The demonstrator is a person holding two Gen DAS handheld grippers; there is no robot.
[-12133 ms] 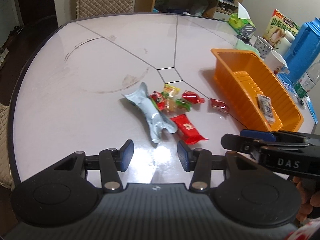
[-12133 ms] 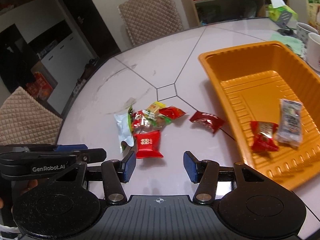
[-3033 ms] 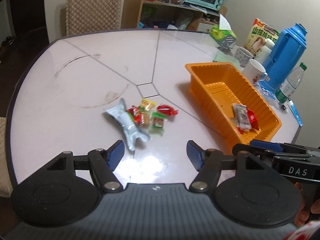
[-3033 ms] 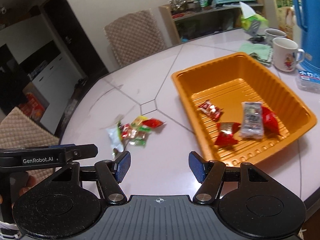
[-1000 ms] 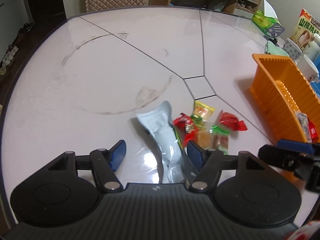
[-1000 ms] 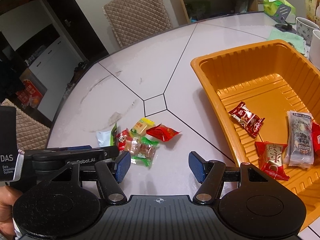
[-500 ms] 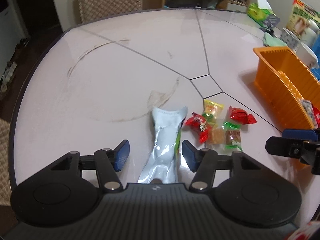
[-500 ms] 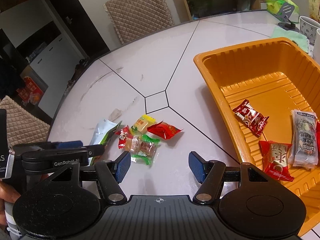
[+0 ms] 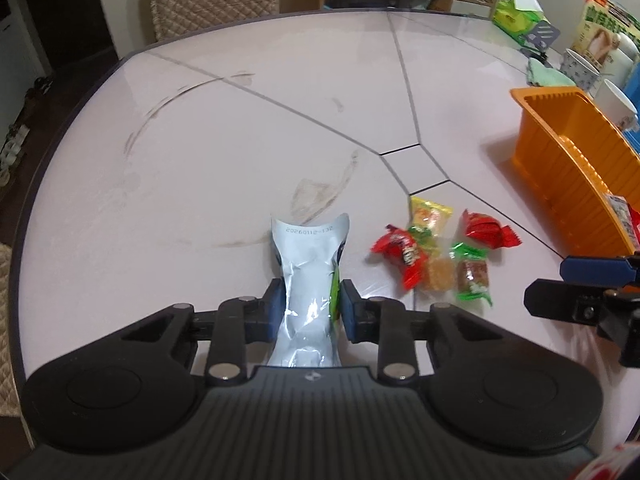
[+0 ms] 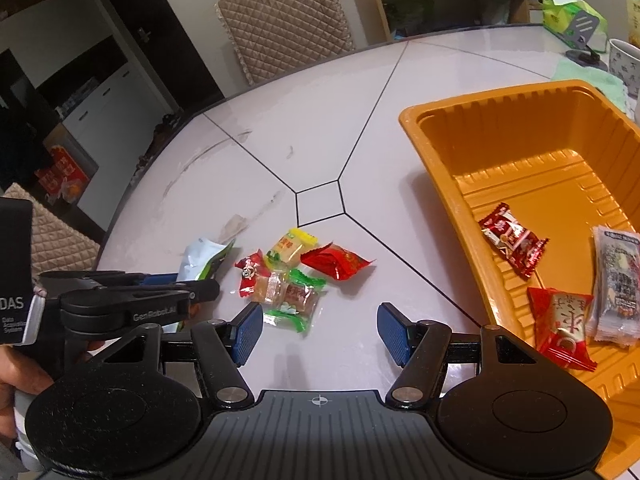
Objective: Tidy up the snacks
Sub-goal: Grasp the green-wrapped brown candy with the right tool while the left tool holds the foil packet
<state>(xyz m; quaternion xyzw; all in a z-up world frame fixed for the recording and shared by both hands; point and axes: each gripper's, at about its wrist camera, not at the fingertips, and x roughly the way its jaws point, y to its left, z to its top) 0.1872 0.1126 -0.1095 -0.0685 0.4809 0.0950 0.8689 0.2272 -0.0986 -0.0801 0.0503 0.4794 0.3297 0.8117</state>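
My left gripper (image 9: 311, 305) is shut on a long silver snack pouch (image 9: 309, 268) that lies on the white table; the pouch also shows in the right wrist view (image 10: 200, 258). Just right of it lies a small heap of candies: a yellow one (image 9: 428, 213), red ones (image 9: 402, 250) (image 9: 486, 230) and a green-ended one (image 9: 472, 272). My right gripper (image 10: 320, 330) is open and empty above the table, just in front of the candy heap (image 10: 292, 276). The orange tray (image 10: 448, 172) on the right holds a red bar (image 10: 512, 234), a red packet (image 10: 564, 326) and a clear pack (image 10: 618, 284).
Mugs (image 9: 580, 66), a green cloth (image 9: 548, 76), a tissue box (image 9: 516, 16) and a snack box (image 9: 608, 28) stand at the table's far right. A quilted chair (image 10: 280, 20) stands behind the table. The table edge curves at the left.
My left gripper has closed its jaws on the silver pouch, which lay between the open jaws half a second ago. The right gripper has barely moved.
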